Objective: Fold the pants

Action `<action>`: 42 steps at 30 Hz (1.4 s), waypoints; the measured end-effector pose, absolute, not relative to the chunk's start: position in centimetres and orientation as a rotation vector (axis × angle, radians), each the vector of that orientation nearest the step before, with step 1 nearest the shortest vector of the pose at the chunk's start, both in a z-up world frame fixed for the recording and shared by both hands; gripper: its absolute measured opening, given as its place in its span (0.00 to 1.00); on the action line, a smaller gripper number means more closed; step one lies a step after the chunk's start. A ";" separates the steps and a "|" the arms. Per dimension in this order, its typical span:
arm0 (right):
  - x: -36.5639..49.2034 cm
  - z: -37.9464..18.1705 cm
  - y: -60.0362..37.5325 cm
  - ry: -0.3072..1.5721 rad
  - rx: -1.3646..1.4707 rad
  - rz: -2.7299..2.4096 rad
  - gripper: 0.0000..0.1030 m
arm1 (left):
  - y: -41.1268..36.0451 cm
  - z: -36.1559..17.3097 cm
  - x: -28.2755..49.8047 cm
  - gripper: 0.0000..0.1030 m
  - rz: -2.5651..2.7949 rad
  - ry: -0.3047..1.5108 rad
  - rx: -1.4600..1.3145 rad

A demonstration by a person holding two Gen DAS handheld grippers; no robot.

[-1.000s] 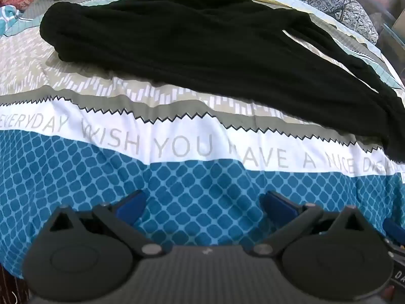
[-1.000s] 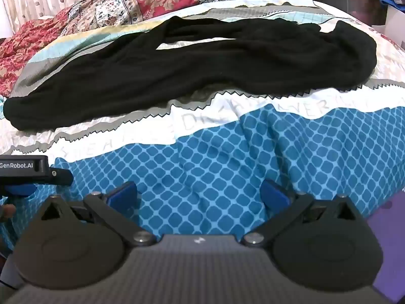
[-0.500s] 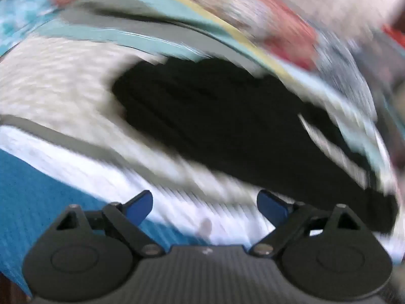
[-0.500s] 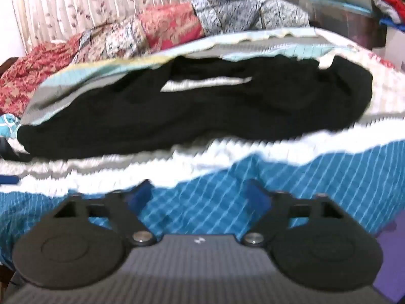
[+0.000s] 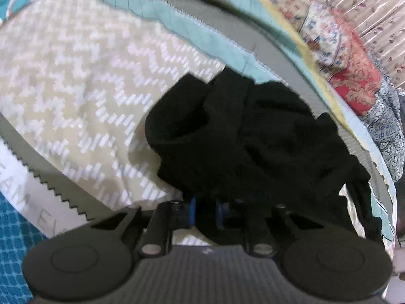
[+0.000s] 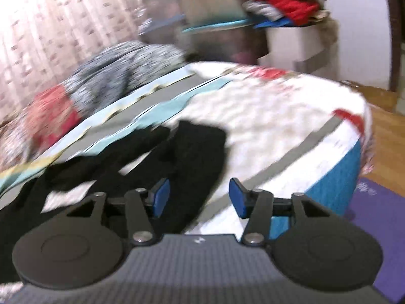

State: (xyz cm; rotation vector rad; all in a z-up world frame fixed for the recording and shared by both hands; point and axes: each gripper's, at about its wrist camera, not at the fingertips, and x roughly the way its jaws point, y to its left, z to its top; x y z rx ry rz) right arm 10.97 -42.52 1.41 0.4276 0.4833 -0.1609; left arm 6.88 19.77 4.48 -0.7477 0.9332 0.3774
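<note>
The left gripper (image 5: 205, 212) is clamped on an edge of the black pants (image 5: 253, 136), which lie bunched on the bed (image 5: 76, 76). The right gripper (image 6: 198, 197) is closing over the other end, pads not yet pressing, so I judge folding barely begun: no fold laid yet

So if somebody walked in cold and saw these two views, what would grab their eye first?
The black pants bunched on the patterned bedspread, with the left gripper pinched shut on their near edge. In the other view, the right gripper is closing with only bedding between its blue pads, pants to its left.
</note>
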 end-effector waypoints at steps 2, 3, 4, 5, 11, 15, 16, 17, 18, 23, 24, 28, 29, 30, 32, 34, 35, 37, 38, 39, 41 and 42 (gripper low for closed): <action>12.4 1.1 -44.1 0.481 0.451 -0.188 0.56 | 20.2 6.1 4.9 0.10 0.371 0.883 -0.755; 13.1 0.7 -44.7 0.485 0.469 -0.195 0.56 | 20.7 6.8 3.5 0.09 0.362 0.855 -0.788; 13.4 0.4 -45.2 0.489 0.483 -0.202 0.56 | 21.2 7.5 2.2 0.09 0.351 0.834 -0.822; 14.2 -0.2 -45.5 0.502 0.500 -0.205 0.56 | 21.6 8.1 0.7 0.09 0.346 0.818 -0.855; 19.3 -2.7 -46.7 0.613 0.605 -0.144 0.37 | 22.1 9.6 -4.2 0.09 0.387 0.845 -0.894; 21.4 0.7 -45.9 0.593 0.666 -0.069 0.07 | 23.0 10.6 -3.4 0.09 0.387 0.838 -0.920; 21.7 3.0 -46.0 0.540 0.677 -0.055 0.07 | 23.4 11.5 -2.6 0.09 0.378 0.819 -0.908; 22.0 5.1 -46.1 0.495 0.691 -0.047 0.06 | 23.6 12.4 -1.9 0.09 0.372 0.794 -0.893; 22.2 7.2 -46.5 0.459 0.708 -0.043 0.06 | 24.0 13.7 -1.1 0.09 0.367 0.765 -0.888; 21.1 15.3 -49.5 0.304 0.834 -0.013 0.06 | 25.3 19.8 0.3 0.09 0.306 0.593 -0.912; 20.3 15.9 -50.2 0.281 0.847 -0.003 0.06 | 25.2 20.4 0.1 0.09 0.292 0.573 -0.906; 17.4 13.8 -51.9 0.328 0.856 -0.007 0.06 | 24.6 17.3 -1.8 0.09 0.302 0.670 -0.892; 16.8 12.4 -52.3 0.369 0.856 -0.025 0.06 | 24.5 15.7 -2.5 0.09 0.313 0.710 -0.910; 15.9 10.5 -52.6 0.412 0.858 -0.043 0.06 | 24.4 13.8 -3.2 0.09 0.327 0.755 -0.934; 14.4 7.0 -53.2 0.481 0.868 -0.091 0.06 | 24.0 10.1 -4.4 0.09 0.346 0.836 -0.974; 13.0 3.3 -54.0 0.558 0.889 -0.170 0.06 | 23.4 6.9 -5.5 0.09 0.369 0.904 -1.004; 12.3 1.8 -54.3 0.592 0.898 -0.207 0.06 | 23.1 5.6 -5.9 0.09 0.384 0.928 -1.007; 11.3 -0.6 -54.3 0.654 0.885 -0.262 0.08 | 22.2 3.7 -6.3 0.16 0.413 0.978 -0.974; 10.7 -1.2 -53.9 0.671 0.866 -0.271 0.18 | 21.8 3.3 -6.2 0.19 0.415 1.001 -0.966; 10.3 -1.3 -53.6 0.672 0.850 -0.284 0.35 | 21.7 3.2 -6.4 0.23 0.405 1.005 -0.960; 9.5 -0.2 -53.2 0.649 0.826 -0.337 0.71 | 21.3 4.2 -6.9 0.29 0.378 0.976 -0.939; 9.0 0.5 -53.3 0.622 0.806 -0.381 0.70 | 21.4 4.9 -7.4 0.32 0.367 0.957 -0.931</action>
